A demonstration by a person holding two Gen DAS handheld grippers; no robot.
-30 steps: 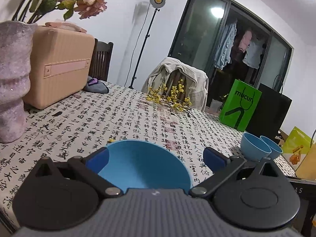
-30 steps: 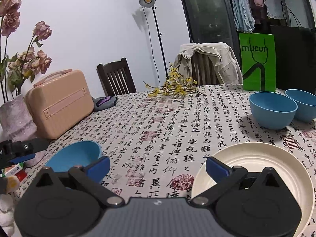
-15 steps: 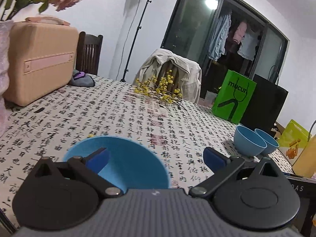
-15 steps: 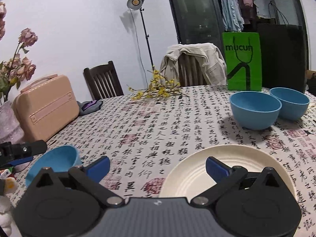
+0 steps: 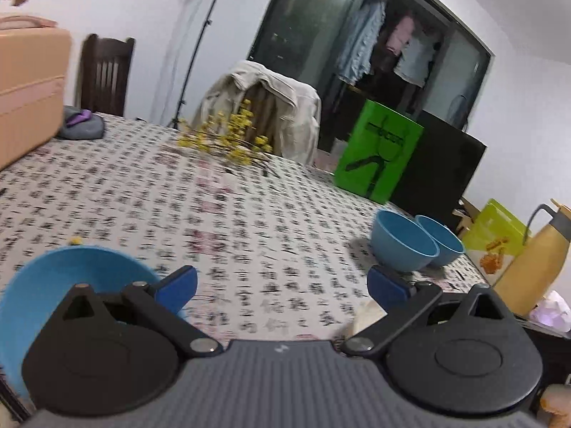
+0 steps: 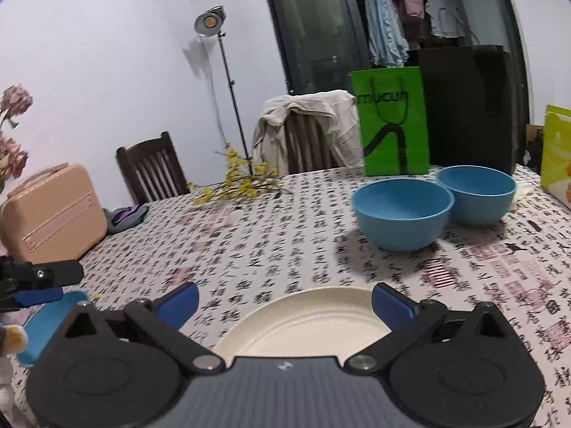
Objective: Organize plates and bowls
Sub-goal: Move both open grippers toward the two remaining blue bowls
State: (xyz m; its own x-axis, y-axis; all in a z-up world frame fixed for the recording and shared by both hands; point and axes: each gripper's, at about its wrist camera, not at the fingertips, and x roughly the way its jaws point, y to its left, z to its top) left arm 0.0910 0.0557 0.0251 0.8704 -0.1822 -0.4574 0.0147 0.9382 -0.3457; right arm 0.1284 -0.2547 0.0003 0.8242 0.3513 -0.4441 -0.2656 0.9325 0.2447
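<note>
Near bowl [image 5: 71,278]: blue, round, open side up, on the table at the left edge; part of it is hidden.
Two far bowls: blue bowl [image 6: 402,211] and second blue bowl [image 6: 476,192], upright, side by side, maybe touching.
Plate [image 6: 303,324]: cream white, round, flat on the table, empty, well apart from the far bowls.

Table [image 6: 271,249] covered by a calligraphy-print cloth. Centre right: two blue bowls [image 6: 403,214]; bottom centre: cream plate [image 6: 307,324]. Left: pink case [image 6: 50,214].
</note>
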